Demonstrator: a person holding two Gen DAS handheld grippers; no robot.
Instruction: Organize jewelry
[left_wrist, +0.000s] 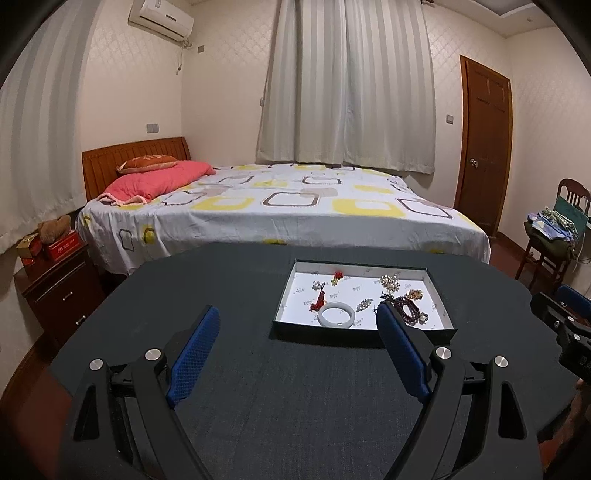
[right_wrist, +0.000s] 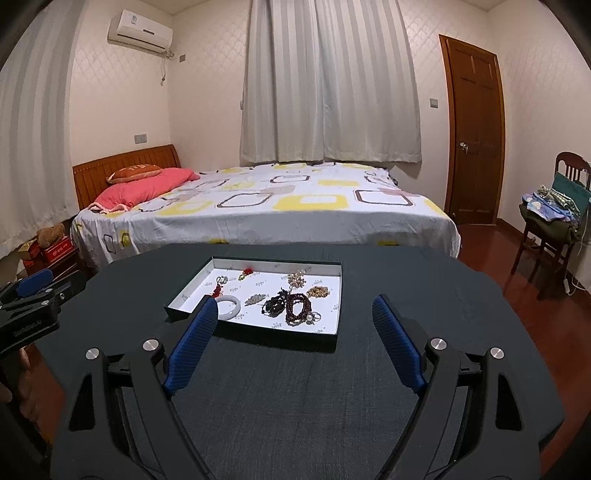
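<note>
A shallow white-lined tray lies on the dark table and holds several jewelry pieces. Among them are a pale jade bangle, a dark red bead bracelet, a red tassel charm and a gold cluster. My left gripper is open and empty, above the table just before the tray. My right gripper is open and empty, also short of the tray. Each gripper shows at the edge of the other's view.
The round dark table stands before a bed. A nightstand with boxes is on the left. A chair piled with clothes and a wooden door are on the right.
</note>
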